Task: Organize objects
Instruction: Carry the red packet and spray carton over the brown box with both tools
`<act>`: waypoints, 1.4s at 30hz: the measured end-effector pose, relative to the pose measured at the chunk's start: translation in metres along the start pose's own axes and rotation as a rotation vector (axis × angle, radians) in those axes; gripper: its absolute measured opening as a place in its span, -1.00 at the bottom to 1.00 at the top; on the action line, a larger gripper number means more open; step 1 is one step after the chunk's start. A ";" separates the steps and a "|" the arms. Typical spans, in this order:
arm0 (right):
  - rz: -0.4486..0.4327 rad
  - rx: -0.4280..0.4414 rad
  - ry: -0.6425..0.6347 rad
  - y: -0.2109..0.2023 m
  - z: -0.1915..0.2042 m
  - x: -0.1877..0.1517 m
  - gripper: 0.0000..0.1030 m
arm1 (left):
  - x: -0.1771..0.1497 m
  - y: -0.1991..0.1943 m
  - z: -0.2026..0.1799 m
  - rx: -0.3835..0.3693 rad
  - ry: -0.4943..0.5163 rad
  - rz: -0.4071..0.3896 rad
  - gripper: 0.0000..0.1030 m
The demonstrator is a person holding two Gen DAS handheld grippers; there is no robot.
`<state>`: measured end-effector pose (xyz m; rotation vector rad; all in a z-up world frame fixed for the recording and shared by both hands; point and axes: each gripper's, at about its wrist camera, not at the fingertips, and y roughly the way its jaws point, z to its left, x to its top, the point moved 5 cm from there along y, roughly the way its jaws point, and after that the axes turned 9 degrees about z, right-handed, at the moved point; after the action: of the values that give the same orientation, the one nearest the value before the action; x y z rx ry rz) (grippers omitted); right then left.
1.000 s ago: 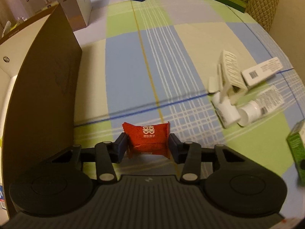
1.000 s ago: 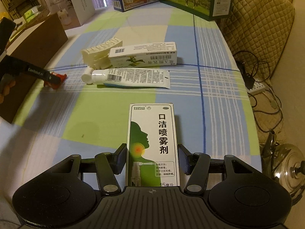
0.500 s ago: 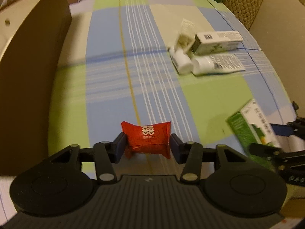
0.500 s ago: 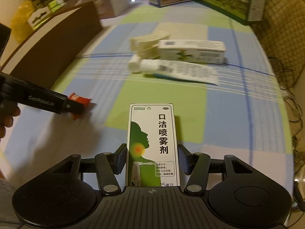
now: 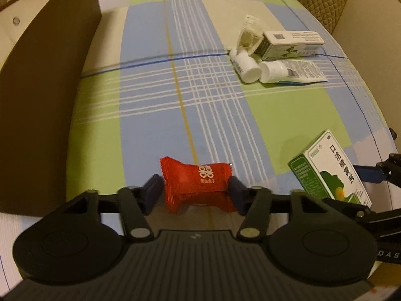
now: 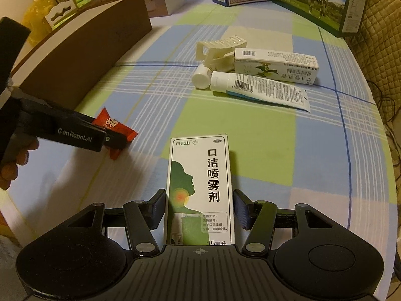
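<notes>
Gripping red candy [image 5: 200,185] in left fingers [image 5: 153,190], right fingers [image 6: 160,205] clamping "口洁喷雾剂" box [image 6: 200,190], "GenRobot.AI" lettering

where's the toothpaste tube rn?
Right wrist view, upper right: the toothpaste tube lies on the plaid cloth, just in front of the long white carton, beside a small white bottle.

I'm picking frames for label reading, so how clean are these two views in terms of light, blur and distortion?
Left wrist view: warm dim light, fisheye bends the tablecloth lines, the red candy is sharp, and the cluster around the tube is softer. Right wrist view: same yellowish cast, the spray box print is crisp, and the left gripper casts a broad shadow on the cloth.
</notes>
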<state>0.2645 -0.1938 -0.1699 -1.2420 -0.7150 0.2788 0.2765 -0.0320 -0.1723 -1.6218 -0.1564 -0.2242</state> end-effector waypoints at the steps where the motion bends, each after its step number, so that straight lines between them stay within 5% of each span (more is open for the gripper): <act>1: 0.001 -0.002 0.004 0.001 0.000 0.000 0.04 | 0.000 0.000 -0.002 0.001 0.010 -0.003 -0.23; 13: 0.007 -0.064 -0.005 0.011 0.004 0.004 0.02 | -0.010 -0.005 -0.005 -0.007 0.010 -0.001 -0.36; 24: 0.008 -0.017 0.014 0.004 0.013 0.007 0.02 | -0.023 -0.019 0.004 -0.012 -0.002 -0.008 -0.37; 42: -0.115 0.111 -0.036 -0.048 0.089 0.055 0.02 | -0.027 -0.112 0.052 -0.077 -0.062 -0.200 -0.37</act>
<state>0.2411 -0.1111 -0.0936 -1.0887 -0.7886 0.2429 0.2266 0.0275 -0.0727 -1.6910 -0.3622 -0.3372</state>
